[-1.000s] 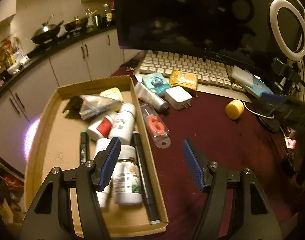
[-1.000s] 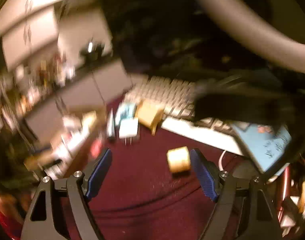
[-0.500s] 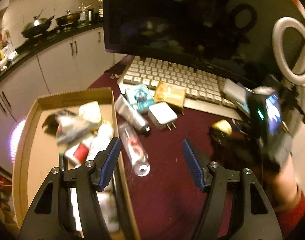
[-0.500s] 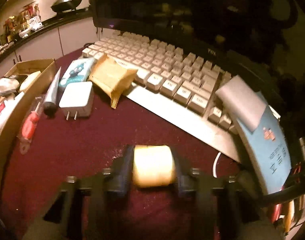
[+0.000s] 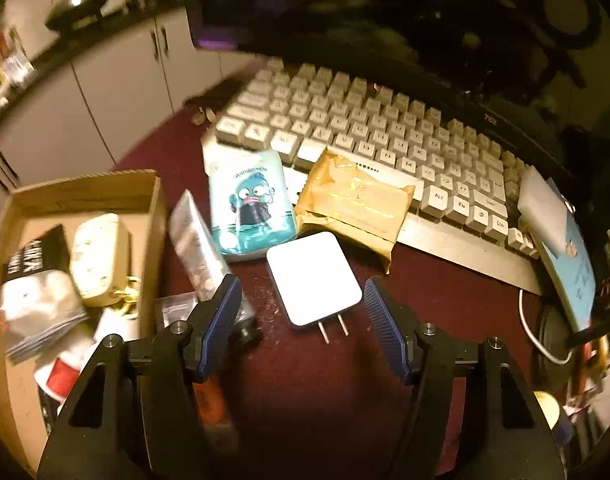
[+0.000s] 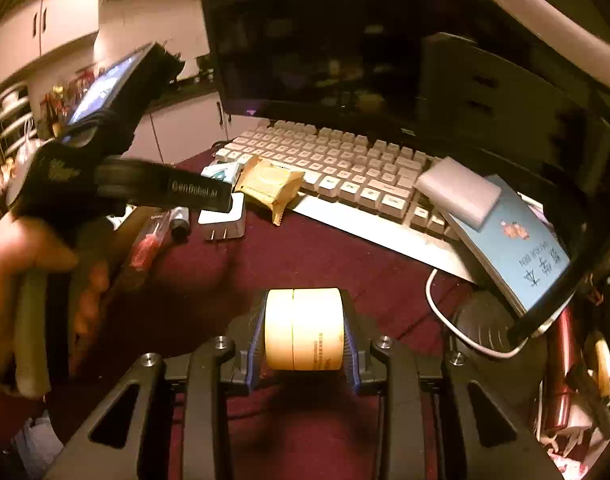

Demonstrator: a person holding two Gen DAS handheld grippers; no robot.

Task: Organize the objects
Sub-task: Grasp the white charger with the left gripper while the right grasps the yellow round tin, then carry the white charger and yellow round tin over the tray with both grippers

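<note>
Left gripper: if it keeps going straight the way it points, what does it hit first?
Most likely the white charger: it lies flat on the maroon table, prongs toward the open left gripper, centred between its fingers. Depth is unclear; past it sits the tan packet.

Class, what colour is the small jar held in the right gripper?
Pale yellow jar, clamped in the right gripper; right wrist view shows it best.

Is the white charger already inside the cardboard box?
No. The white charger lies on the dark red table, outside the cardboard box, just ahead of the open left claw.
</note>
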